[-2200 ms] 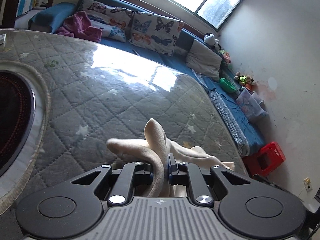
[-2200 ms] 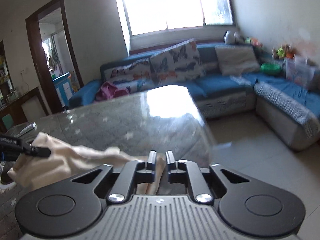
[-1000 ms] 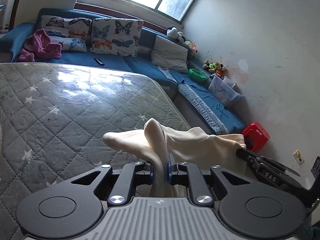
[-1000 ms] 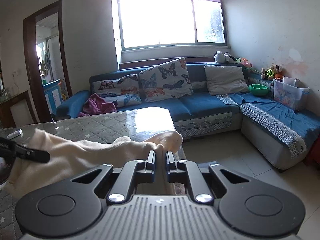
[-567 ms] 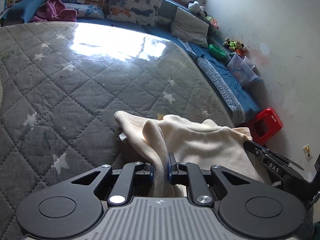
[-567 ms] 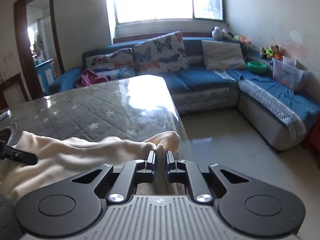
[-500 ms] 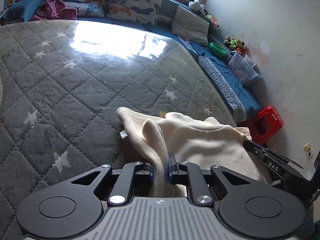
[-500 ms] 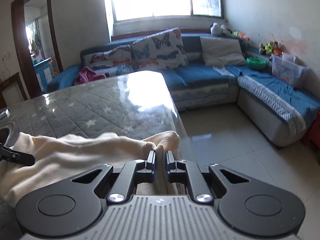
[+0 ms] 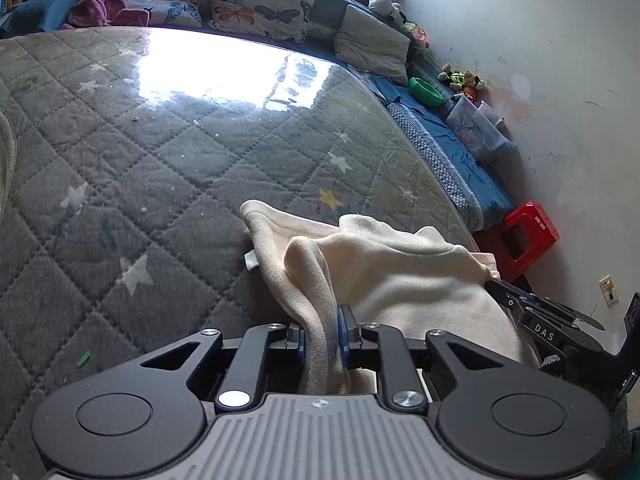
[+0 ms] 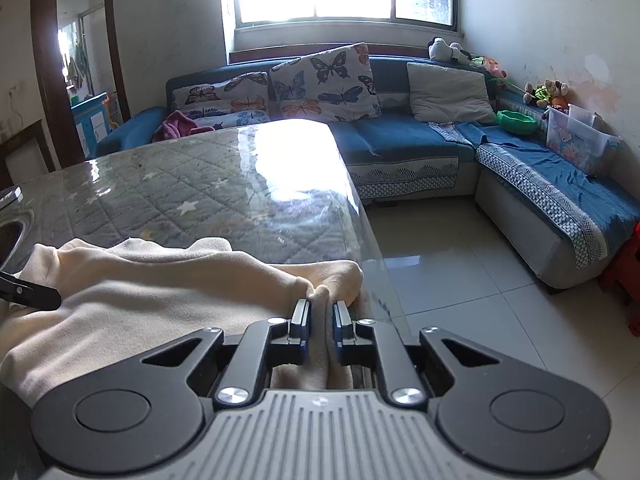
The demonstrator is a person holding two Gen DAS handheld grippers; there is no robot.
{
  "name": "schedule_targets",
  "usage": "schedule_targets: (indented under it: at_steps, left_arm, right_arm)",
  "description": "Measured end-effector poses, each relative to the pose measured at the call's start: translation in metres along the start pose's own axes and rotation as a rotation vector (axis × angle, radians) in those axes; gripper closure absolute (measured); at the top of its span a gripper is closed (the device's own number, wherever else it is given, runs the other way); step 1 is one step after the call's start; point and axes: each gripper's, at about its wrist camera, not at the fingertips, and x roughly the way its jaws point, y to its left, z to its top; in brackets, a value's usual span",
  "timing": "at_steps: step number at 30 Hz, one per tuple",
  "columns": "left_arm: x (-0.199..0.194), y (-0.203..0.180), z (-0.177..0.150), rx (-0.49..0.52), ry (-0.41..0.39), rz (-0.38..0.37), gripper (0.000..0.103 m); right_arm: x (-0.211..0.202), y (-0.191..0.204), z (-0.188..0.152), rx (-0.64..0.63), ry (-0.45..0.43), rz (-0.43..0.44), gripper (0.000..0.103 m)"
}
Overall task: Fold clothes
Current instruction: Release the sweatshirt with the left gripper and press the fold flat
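Table [image 9: 168, 168]: large, quilted grey cover with stars under a clear glossy sheet, strong window glare mid-surface. Sofa [image 10: 400, 136], blue, wraps the far side and the right wall, with butterfly cushions [image 10: 324, 80]. Tiled floor [image 10: 460, 264] off the table's right edge.

Cream garment [image 9: 400, 280]: lies at the near right corner of the table, bunched, one edge at the brink. Judged soft, light, fleecy; it will sag and drag on the glossy sheet, not slide cleanly. Best taken at corners or hems, as now, so the fold line stays straight.

Left gripper [image 9: 322, 332]: jaws have just been opening slightly; a thick fold of cloth still sits between the blue pads, touching them. Right gripper [image 10: 321, 320]: jaws likewise just easing apart; cloth between them, contact on the right pad unclear, looks like a slight gap.

Obstructions: none on the table near the garment. Risk judged: cloth slipping over the right edge to the floor. Red stool [image 9: 520, 236] stands below, well clear.
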Motion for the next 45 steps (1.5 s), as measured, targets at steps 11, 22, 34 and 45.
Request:
schedule_targets:
  at_steps: [11, 22, 34, 45]
  left_arm:
    - [-0.039, -0.013, -0.008, 0.091, -0.124, 0.064, 0.059]
    - [-0.025, -0.049, -0.043, 0.200, -0.091, -0.048, 0.063]
    - [-0.019, -0.040, -0.040, 0.204, -0.035, -0.093, 0.063]
    - [0.002, -0.039, 0.015, 0.161, -0.089, -0.065, 0.070]
  right_arm:
    - [-0.049, 0.012, -0.010, -0.005, -0.077, 0.016, 0.080]
    - [-0.060, 0.028, -0.044, -0.011, -0.056, 0.095, 0.077]
    - [-0.073, 0.030, -0.041, -0.032, -0.032, 0.114, 0.077]
    - [-0.035, 0.035, 0.008, -0.013, -0.060, 0.145, 0.077]
